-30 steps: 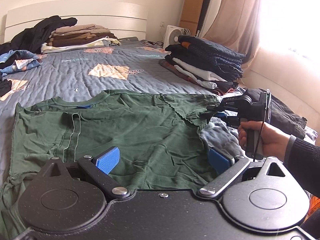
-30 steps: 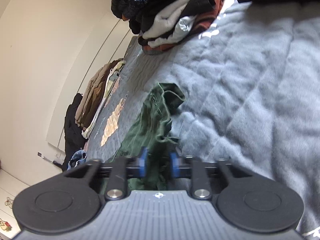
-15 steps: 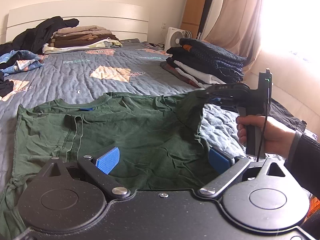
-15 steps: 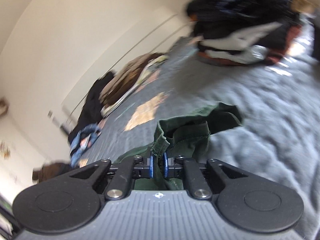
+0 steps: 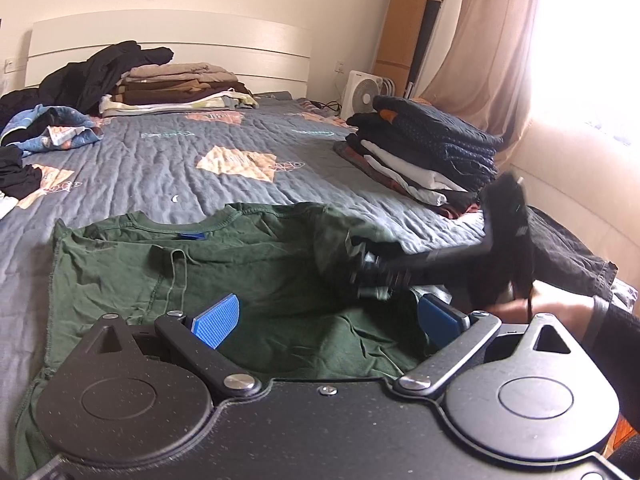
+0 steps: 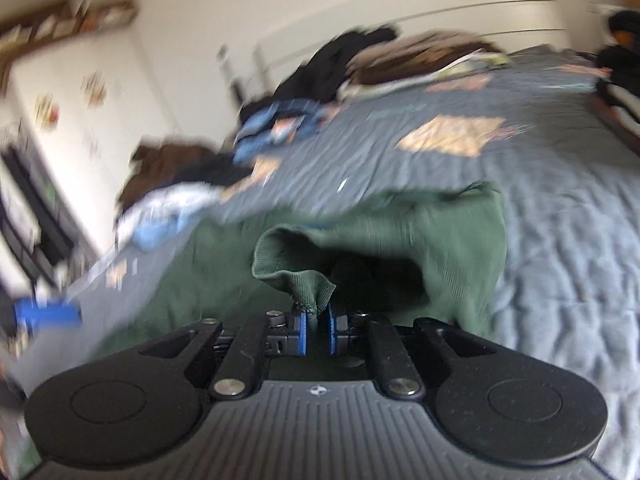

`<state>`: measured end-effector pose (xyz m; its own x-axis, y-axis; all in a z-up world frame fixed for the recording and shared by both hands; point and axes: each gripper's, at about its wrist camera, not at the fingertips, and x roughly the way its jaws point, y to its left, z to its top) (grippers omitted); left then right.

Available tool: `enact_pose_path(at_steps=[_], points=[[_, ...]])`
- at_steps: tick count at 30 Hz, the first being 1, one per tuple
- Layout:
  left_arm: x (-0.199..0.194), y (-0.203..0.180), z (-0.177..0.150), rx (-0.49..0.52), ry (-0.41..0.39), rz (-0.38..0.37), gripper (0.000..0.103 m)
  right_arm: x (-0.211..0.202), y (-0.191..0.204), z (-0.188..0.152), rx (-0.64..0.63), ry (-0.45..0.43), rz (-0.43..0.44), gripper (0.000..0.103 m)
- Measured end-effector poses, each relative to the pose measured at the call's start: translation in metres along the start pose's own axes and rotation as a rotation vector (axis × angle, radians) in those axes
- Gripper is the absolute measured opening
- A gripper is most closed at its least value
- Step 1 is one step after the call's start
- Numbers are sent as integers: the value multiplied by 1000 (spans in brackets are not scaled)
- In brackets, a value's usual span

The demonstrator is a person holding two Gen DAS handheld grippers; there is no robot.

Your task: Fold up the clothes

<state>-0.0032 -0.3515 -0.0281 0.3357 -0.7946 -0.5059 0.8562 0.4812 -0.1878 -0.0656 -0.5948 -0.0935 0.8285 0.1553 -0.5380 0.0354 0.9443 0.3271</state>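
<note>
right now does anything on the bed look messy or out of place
Yes. Against the folded stacks, a loose heap of dark and blue clothes lies crumpled near the headboard, still unfolded.

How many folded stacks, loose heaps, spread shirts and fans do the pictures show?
Folded stacks: 2, brown stack and dark stack
Loose heaps: 2, black heap and blue heap
Spread shirts: 1, green T-shirt
Fans: 1, white fan
Total: 6

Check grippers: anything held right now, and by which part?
Right gripper is shut on the green T-shirt, pinching the hemmed edge of its sleeve. Left gripper is open, holding nothing.
</note>
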Motion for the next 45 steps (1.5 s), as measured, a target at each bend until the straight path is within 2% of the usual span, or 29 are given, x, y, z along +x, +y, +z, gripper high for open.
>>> enact_pose_path(at_steps=[4, 6, 9, 11, 15, 19, 23, 26, 29, 32, 34, 36, 38, 40, 41, 43, 45], points=[[0, 2, 1, -1, 6, 4, 96, 16, 22, -13, -134, 129, -45, 20], [0, 2, 1, 1, 8, 4, 96, 12, 19, -15, -86, 138, -47, 38], [0, 4, 2, -1, 11, -1, 96, 5, 14, -16, 1, 144, -48, 53], [0, 5, 0, -1, 13, -4, 96, 0, 10, -18, 60, 148, -48, 58], [2, 6, -2, 22, 20, 19, 96, -10, 2, -20, 177, 155, -49, 61], [1, 9, -4, 22, 19, 28, 96, -42, -1, -21, 258, 96, -103, 63], [2, 4, -8, 58, 27, 49, 96, -64, -3, -11, 266, 28, -148, 67], [9, -7, -14, 130, 38, 76, 96, -76, -10, -1, 278, -47, -109, 67], [16, -19, -20, 204, 48, 103, 96, -92, -31, 4, 382, -136, -79, 68], [33, -45, -23, 374, 38, 132, 96, -106, -53, 1, 501, -218, -65, 69], [49, -70, -26, 559, 17, 164, 96, -113, -66, -2, 562, -252, -71, 70], [67, -93, -35, 736, -4, 180, 96, -116, -74, -2, 578, -260, -79, 70], [82, -109, -45, 871, -23, 179, 96, -119, -79, -1, 580, -263, -81, 71], [99, -119, -50, 963, -32, 193, 89, -123, -84, 1, 566, -266, -74, 71], [108, -120, -51, 985, -26, 195, 85, -125, -86, 1, 559, -269, -72, 71], [125, -121, -51, 1014, -5, 202, 69, -129, -90, -1, 564, -269, -61, 72], [141, -119, -51, 1032, 23, 218, 61, -132, -93, -2, 571, -270, -51, 73]])
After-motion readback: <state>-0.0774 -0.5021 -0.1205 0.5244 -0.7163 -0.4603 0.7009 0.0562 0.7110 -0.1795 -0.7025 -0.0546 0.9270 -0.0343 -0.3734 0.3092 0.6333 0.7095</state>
